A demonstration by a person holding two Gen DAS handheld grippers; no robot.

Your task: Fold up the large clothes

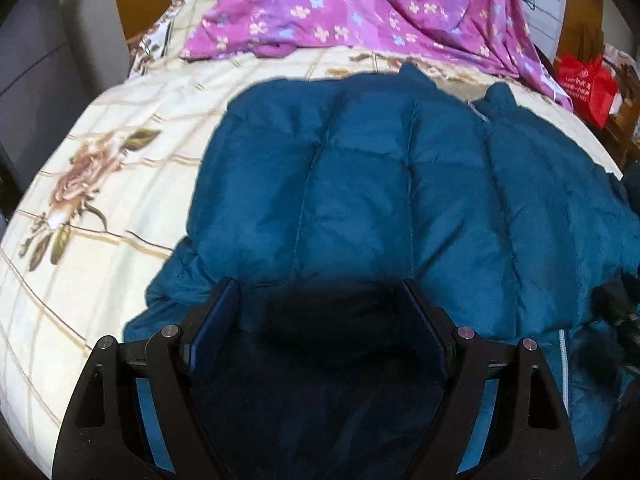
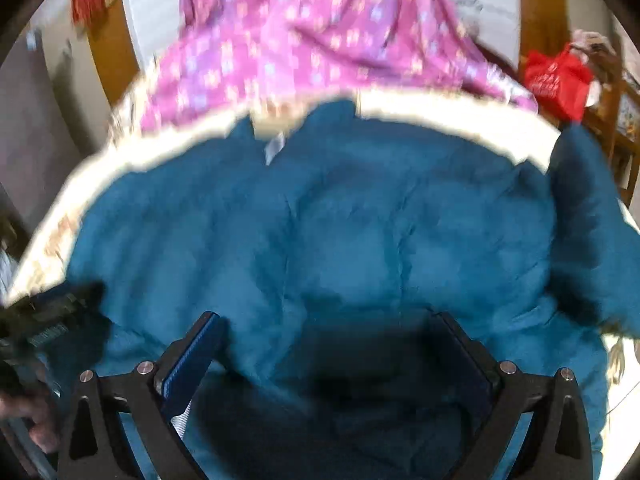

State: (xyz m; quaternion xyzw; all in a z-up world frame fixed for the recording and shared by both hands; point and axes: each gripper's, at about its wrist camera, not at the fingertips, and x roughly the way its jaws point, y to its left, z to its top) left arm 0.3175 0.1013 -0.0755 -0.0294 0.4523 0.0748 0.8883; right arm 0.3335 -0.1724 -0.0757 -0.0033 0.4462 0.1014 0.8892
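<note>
A teal quilted puffer jacket (image 1: 380, 184) lies spread on the bed; it also fills the right wrist view (image 2: 340, 220), which is blurred. Its white zipper (image 1: 563, 364) shows at the near right edge. My left gripper (image 1: 320, 288) is open, fingers wide apart just above the jacket's near hem, with nothing between the pads. My right gripper (image 2: 332, 320) is open too, hovering over the jacket's near part, empty. The other gripper shows as a dark shape (image 2: 44, 320) at the left edge of the right wrist view.
The bed has a cream floral checked cover (image 1: 100, 184). A pink flowered sheet (image 1: 360, 4) is heaped at the far side against the headboard. A red bag (image 1: 588, 84) sits on furniture at the right. A grey cabinet (image 1: 32, 80) stands left.
</note>
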